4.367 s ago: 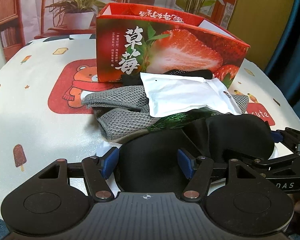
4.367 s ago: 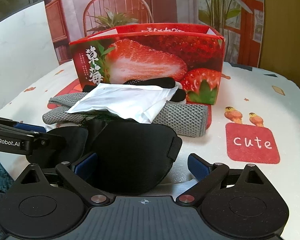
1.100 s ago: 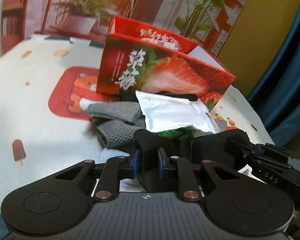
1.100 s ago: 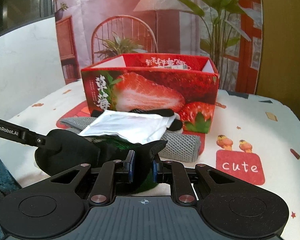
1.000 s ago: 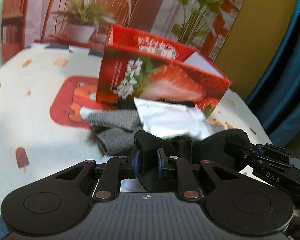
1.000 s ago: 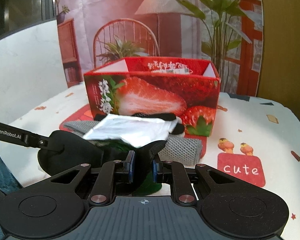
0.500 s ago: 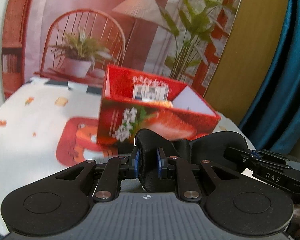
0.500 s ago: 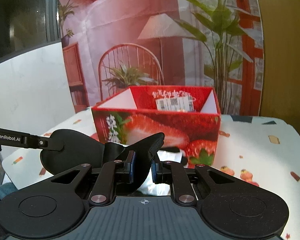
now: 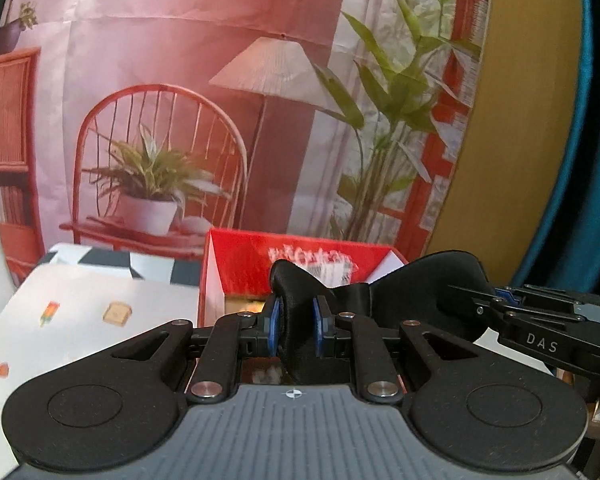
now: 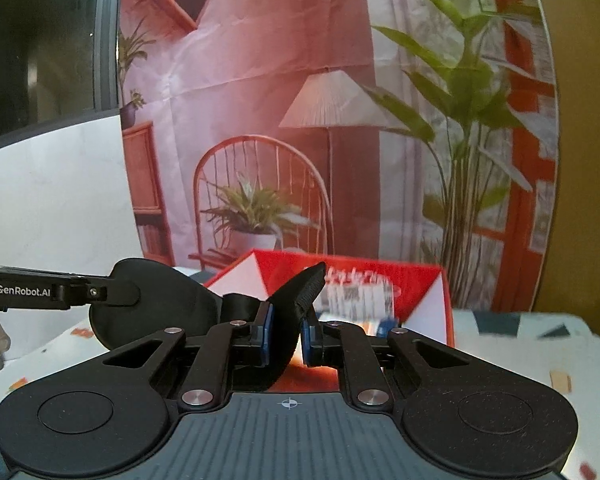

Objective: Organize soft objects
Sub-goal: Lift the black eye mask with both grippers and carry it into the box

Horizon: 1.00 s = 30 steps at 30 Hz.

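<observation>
from left wrist view: left gripper (image 9: 295, 330) clamped narrow on one end of black eye mask (image 9: 420, 292), fabric bunched between blue pads (image 9: 274, 326). rest of mask stretched rightward to right gripper (image 9: 504, 300), pinching far end. mask held in air, near side of red strawberry box (image 9: 236, 264), about level with its open top. inside of box mostly hidden; printed label on far inner wall, little else readable. tablecloth (image 9: 80, 304) visible left of box.

from right wrist view: right gripper (image 10: 286, 334) closed tight on mask's edge, strap end poking up between pads (image 10: 266, 330). other lobe of eye mask (image 10: 160, 300) off to left, pinched by left gripper (image 10: 112, 290). red strawberry box (image 10: 432, 292) straight ahead, open top facing up, behind mask.

progress, judged: mask grabbed and lifted, not yet in box. left to do: carry over rim, lower, release both ends. any other soft items out of frame, so remaining count unknown. risk: stretched mask catching on near rim.
</observation>
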{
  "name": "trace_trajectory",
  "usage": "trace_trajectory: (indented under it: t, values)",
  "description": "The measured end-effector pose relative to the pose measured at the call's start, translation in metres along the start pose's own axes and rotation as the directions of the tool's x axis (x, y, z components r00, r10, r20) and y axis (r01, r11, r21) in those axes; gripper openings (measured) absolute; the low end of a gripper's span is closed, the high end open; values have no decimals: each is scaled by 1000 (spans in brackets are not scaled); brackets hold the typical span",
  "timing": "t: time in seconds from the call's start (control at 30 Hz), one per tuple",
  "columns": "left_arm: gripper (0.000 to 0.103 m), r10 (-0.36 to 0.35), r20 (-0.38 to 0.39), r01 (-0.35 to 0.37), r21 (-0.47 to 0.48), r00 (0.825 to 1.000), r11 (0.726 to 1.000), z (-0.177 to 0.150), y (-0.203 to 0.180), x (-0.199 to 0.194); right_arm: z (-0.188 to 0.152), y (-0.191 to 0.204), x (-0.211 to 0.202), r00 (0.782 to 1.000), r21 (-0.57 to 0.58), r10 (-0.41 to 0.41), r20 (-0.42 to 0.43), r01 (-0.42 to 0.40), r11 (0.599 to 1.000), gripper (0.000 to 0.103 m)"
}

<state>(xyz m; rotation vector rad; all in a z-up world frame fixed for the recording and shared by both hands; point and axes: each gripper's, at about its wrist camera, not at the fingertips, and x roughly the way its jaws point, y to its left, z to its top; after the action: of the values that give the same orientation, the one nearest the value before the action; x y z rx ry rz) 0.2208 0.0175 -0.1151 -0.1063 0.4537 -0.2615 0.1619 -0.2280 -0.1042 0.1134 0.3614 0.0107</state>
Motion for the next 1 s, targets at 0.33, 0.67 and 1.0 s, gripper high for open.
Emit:
trace_trajectory:
  t: [0.33, 0.67, 1.0]
  values:
    - [18, 54, -66, -50, 51, 996, 997, 25, -4, 63, 22, -25, 67, 996, 13, -48, -73, 49, 999, 12]
    - [18, 56, -263, -41, 61, 963, 997, 12, 3, 127, 3, -55, 126, 958, 80, -36, -284, 61, 995, 12]
    - [18, 63, -376, -38, 74, 924, 997, -5, 9, 156, -21, -54, 164, 895, 140, -21, -446, 93, 986, 11]
